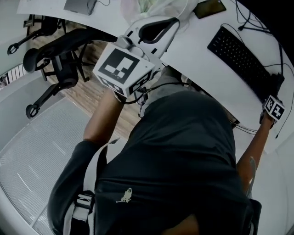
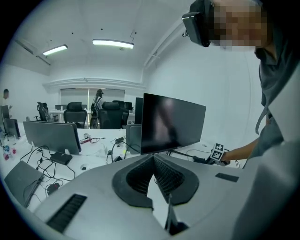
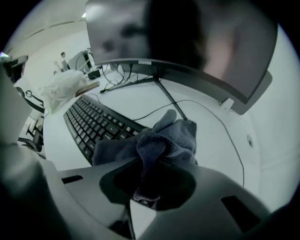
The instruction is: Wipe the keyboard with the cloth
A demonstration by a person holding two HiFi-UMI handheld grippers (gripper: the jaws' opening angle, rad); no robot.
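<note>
A black keyboard lies on the white desk to my right. In the right gripper view the keyboard stretches away to the left. My right gripper is shut on a dark blue-grey cloth, which bunches out of the jaws at the keyboard's near end. In the head view the right gripper sits at that same end, beside the cloth. My left gripper is raised in front of my chest, away from the keyboard. The left gripper is shut with nothing in it.
A dark monitor stands behind the keyboard, its cables trailing over the desk. A white plastic bag and a dark flat device lie at the desk's far side. A black office chair stands on the floor to the left.
</note>
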